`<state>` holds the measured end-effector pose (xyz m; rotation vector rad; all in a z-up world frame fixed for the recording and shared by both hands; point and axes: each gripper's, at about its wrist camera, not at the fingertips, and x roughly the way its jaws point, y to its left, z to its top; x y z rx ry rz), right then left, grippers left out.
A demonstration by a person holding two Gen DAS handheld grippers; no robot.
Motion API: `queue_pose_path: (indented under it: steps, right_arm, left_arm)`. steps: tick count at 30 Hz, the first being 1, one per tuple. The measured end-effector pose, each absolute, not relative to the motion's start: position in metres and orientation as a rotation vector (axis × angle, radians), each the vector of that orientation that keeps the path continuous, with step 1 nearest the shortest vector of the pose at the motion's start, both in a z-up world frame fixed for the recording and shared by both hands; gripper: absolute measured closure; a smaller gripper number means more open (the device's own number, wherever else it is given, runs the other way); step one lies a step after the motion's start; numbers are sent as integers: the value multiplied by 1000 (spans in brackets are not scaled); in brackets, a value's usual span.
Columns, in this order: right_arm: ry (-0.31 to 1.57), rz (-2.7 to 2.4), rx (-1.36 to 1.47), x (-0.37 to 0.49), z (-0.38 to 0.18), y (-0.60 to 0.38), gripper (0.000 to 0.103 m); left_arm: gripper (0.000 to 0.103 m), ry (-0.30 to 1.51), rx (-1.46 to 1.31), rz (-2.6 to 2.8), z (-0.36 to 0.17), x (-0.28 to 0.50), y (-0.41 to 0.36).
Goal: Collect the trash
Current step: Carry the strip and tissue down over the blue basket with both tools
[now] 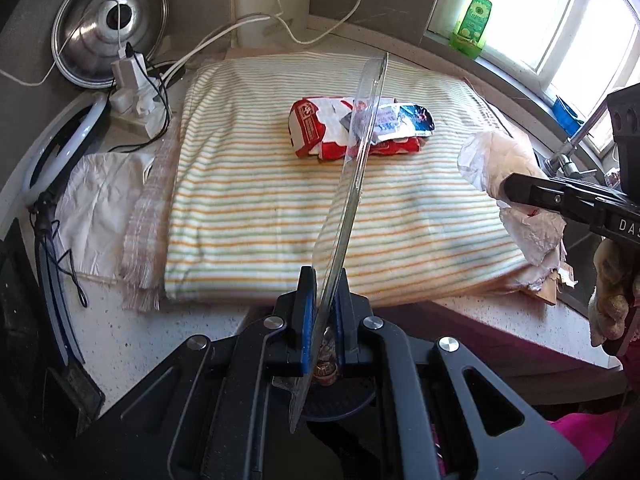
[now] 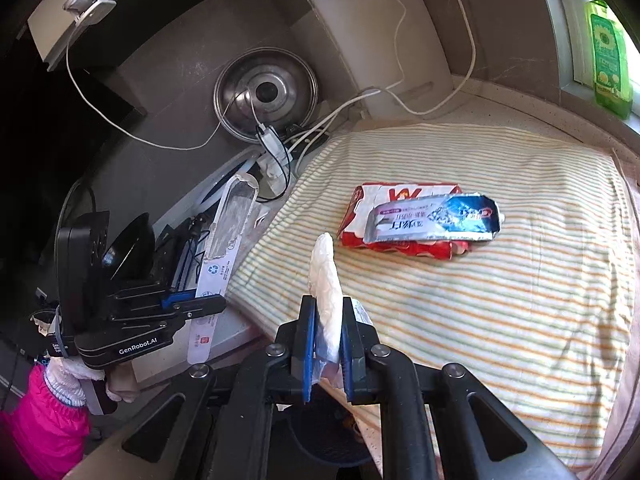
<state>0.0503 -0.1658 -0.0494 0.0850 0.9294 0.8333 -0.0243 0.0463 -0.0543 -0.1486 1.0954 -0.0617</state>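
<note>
**Both grippers loaded; two wrappers remain on the striped cloth**

Surface: a pale speckled countertop carries a folded cloth with orange and green stripes. A window runs along the far right edge, with a green soap bottle on its sill. At the far left corner a steel pot lid leans against the grey wall, with a white charger block and trailing white cables beside it. A white plastic bag lies flat off the cloth's left edge.

Left gripper: clenched on a flat clear plastic blister pack, held on edge and reaching out over the cloth. In the right wrist view the same pack shows a white card back with a recycling mark.

Right gripper: clamped on a crumpled white paper wad, which sticks up between the blue pads. It sits over the cloth's near right edge. A gloved hand holds its handle; a pink sleeve shows behind the left unit.

Remaining trash: a crushed red and white carton lies near the cloth's middle, towards the far edge, with a flattened silver and blue toothpaste tube resting on top of it.
</note>
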Motion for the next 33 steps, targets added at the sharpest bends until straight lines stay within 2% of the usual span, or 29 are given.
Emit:
queue_pose_path:
  steps: [18,33]
  right_arm:
    - [1095,818,24,-23,-126,-120,94]
    - [1198,764,-90,-53,-197,-92,93]
  left_arm:
    - [96,1289,-308,-76,-160,-103,55]
    - [96,1470,-354,-62,-247,-129,52]
